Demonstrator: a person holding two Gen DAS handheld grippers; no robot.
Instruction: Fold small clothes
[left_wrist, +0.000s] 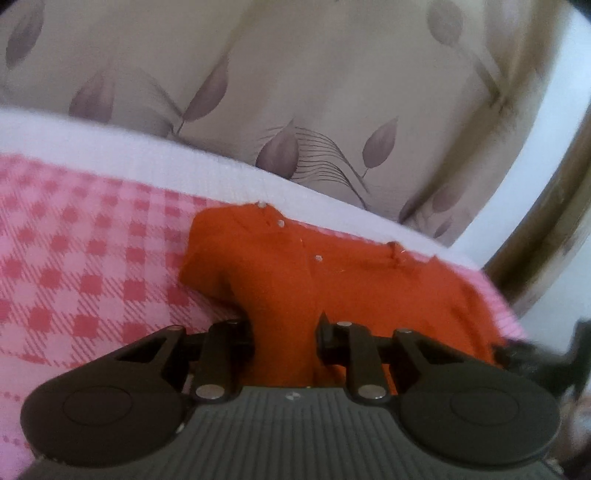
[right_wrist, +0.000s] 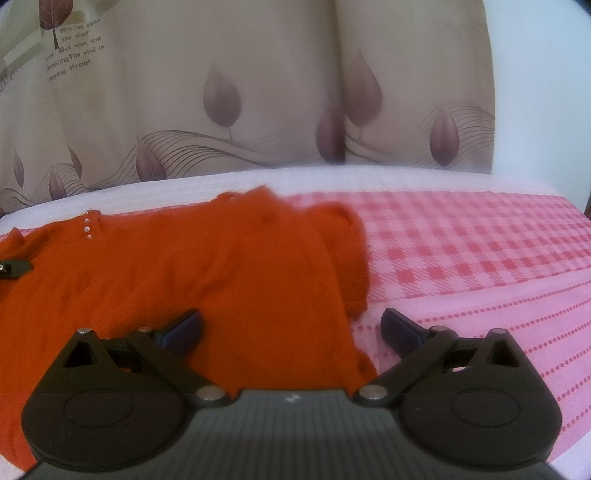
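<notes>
**Left fingers pinched into an orange top, right fingers spread above it**

The left gripper (left_wrist: 284, 334) points forward and somewhat downward at the near part of a small orange knit top (left_wrist: 295, 280). Its fingers (left_wrist: 242, 334) stand close together with a raised fold of the orange fabric bunched between them, the cloth filling the gap and touching both pads, so they are pinching the garment. The view is tilted, showing the gripper rolled to one side.

The right gripper (right_wrist: 291, 328) points forward and more steeply downward, over the near hem of the same top (right_wrist: 221, 273). Its fingers (right_wrist: 183, 330) are spread wide; the left finger sits above orange fabric, the right one above the pink cloth beside the hem, and nothing is pinched between them.

The top lies spread on a pink checked cloth (right_wrist: 461, 258) covering a flat surface, close to its far edge, where a white border strip (right_wrist: 369, 182) runs. A short sleeve (right_wrist: 354, 258) lies at its right side, partly doubled over and wrinkled. Three small pale buttons (right_wrist: 88, 227) sit in a row near the neckline. A beige curtain with purple leaf prints (right_wrist: 221, 96) hangs behind.
</notes>
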